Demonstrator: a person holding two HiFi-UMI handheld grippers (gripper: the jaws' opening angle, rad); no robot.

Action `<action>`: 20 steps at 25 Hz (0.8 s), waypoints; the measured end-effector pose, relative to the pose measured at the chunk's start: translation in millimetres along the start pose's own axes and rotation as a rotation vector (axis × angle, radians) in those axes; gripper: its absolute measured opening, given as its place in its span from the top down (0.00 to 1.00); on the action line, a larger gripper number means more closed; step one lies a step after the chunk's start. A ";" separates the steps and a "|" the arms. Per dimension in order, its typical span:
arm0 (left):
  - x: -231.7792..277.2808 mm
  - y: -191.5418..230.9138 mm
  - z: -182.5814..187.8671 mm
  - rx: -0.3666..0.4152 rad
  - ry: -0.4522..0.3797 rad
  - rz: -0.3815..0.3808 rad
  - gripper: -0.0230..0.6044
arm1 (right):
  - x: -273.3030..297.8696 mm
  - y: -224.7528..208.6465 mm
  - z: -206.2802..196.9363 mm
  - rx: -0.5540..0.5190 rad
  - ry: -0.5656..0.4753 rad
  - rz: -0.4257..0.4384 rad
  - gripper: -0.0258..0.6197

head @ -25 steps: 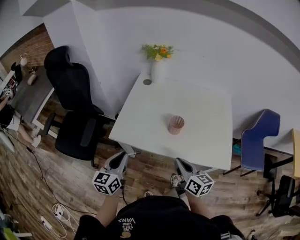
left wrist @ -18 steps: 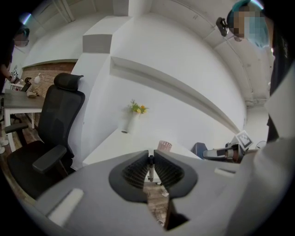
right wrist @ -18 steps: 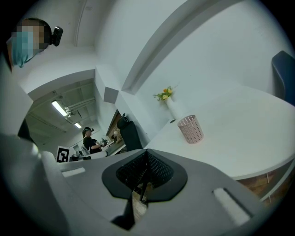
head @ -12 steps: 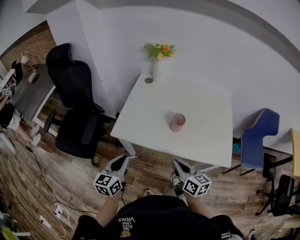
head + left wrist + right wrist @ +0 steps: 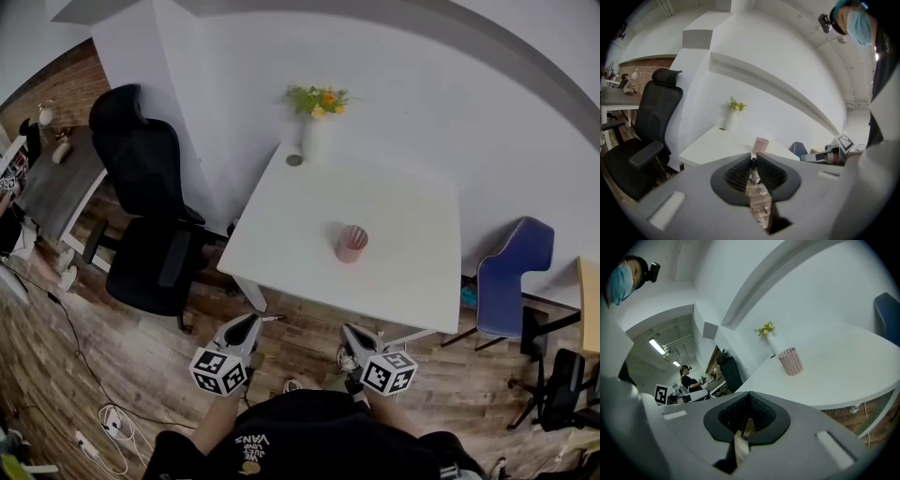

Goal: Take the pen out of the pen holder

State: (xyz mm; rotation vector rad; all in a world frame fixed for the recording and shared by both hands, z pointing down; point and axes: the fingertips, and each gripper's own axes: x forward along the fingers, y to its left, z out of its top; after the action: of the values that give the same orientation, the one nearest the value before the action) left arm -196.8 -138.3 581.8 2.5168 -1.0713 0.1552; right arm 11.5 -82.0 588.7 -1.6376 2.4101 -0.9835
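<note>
The pen holder (image 5: pixel 352 244) is a pink round cup with a fine mesh wall and an open top. It stands upright near the middle of the white table (image 5: pixel 412 291), at 12 o'clock from both grippers and well apart from them. Its contents cannot be made out. A white vase of flowers (image 5: pixel 314 127) stands at the table's 11 o'clock corner. The left gripper (image 5: pixel 251 320) is off the near edge at 7 o'clock, its jaws a narrow slit apart with nothing between them. The right gripper (image 5: pixel 348 330) is at 6 o'clock, its jaw tips together and empty.
</note>
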 end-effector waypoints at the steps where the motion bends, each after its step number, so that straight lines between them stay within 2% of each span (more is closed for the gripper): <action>1: 0.7 -1.1 -1.0 -0.001 0.002 -0.003 0.82 | -0.3 -0.6 -0.3 -0.002 0.001 -0.004 0.96; 20: 8.8 -11.2 -3.3 -0.008 0.007 -0.010 0.82 | -3.6 -9.5 7.1 -0.005 -0.005 -0.015 0.96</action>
State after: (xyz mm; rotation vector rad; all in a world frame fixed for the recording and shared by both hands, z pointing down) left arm -182.4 -135.8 583.5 2.5126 -1.0548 0.1565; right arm 23.5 -84.5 587.1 -1.6606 2.4026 -0.9749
